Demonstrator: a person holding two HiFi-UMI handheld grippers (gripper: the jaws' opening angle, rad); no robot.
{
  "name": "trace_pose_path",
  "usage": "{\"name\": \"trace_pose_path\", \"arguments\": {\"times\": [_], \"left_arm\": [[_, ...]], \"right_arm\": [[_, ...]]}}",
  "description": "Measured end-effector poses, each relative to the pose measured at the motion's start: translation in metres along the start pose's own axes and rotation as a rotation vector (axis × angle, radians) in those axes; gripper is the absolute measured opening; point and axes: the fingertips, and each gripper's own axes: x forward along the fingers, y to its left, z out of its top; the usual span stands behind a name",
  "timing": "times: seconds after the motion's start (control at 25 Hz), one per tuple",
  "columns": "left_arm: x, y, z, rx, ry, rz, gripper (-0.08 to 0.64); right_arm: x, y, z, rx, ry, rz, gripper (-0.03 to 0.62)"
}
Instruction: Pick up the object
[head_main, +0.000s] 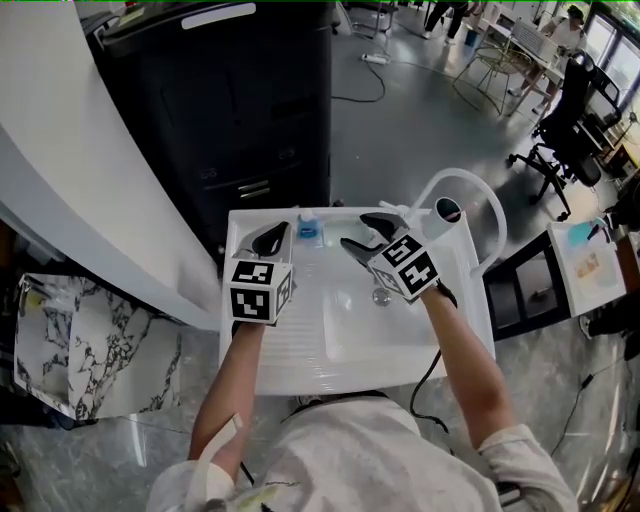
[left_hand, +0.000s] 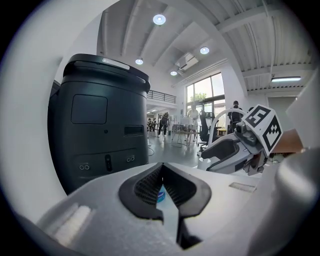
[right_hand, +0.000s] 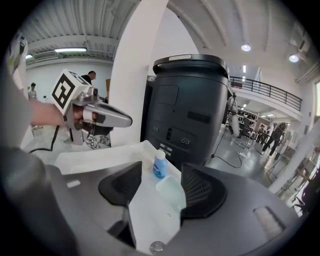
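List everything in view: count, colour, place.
bottle: one, blue with a white cap, upright on the sink's back rim
sink: one, white, under both grippers
drain: one, metal, basin floor
arched tube: one, white, sink's right rear corner
cabinet: one, black, behind the sink
office chair: one, black, far right
left gripper: jaws together, empty, left of the bottle
right gripper: jaws apart, empty, over the basin

The sink (head_main: 300, 350) basin lay open from above, with free passage down its middle. On the back rim stood a small blue bottle (head_main: 308, 231), backed by a black cabinet (head_main: 230, 110), seemingly close. A curved tap (head_main: 452, 173) crowded the right corner.
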Motion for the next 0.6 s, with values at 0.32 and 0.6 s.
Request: {"name": "trace_pose_path", "arguments": {"times": [0.32,0.6], "left_arm": [[0.011,0.004,-0.006,-0.010,0.014,0.032,0.002],[0.021,0.006,-0.009,-0.016,0.023,0.066,0.002]], "right_arm": [[0.023,-0.001,-0.025,-0.112,0.092,0.079,0.253],[0.040,-0.003,-0.043,-0.170,0.141,0.149,0.253]]}}
